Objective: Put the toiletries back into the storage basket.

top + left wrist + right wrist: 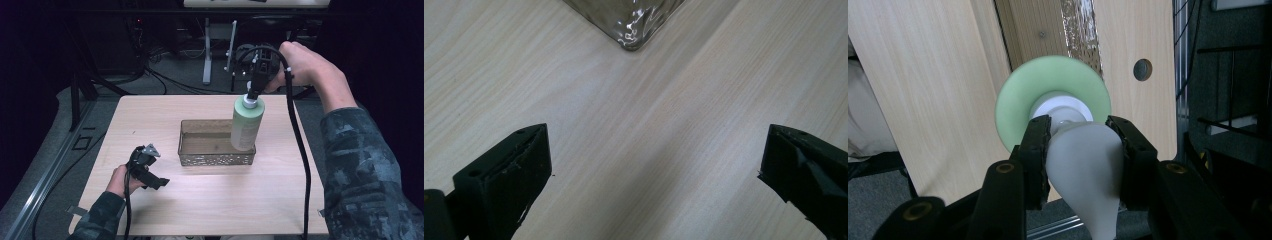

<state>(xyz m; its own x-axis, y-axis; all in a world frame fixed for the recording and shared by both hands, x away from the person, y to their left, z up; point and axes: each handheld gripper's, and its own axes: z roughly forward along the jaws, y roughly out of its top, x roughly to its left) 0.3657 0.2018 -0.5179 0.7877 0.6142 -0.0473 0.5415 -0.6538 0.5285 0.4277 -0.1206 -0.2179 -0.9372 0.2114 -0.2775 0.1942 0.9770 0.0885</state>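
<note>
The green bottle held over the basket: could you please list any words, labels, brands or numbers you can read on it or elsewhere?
None can be read.
green bottle: a pale label patch on its side, too blurred to read.
mesh basket: no lettering.
table: bare wood, no marks.

No legible text, brand, number or sign is found in any of the three views. The green bottle (247, 126) carries a paler panel on its side in the high view, but whatever is printed there is too small and blurred to make out. Its white pump top (1083, 165), seen close in the right gripper view, bears no marking. The see-through tray (192, 150) shows a dotted pattern along its wall, not letters. The wooden table (634, 130) is plain grain in the left gripper view. The black gripper bodies show no readable label.
</note>
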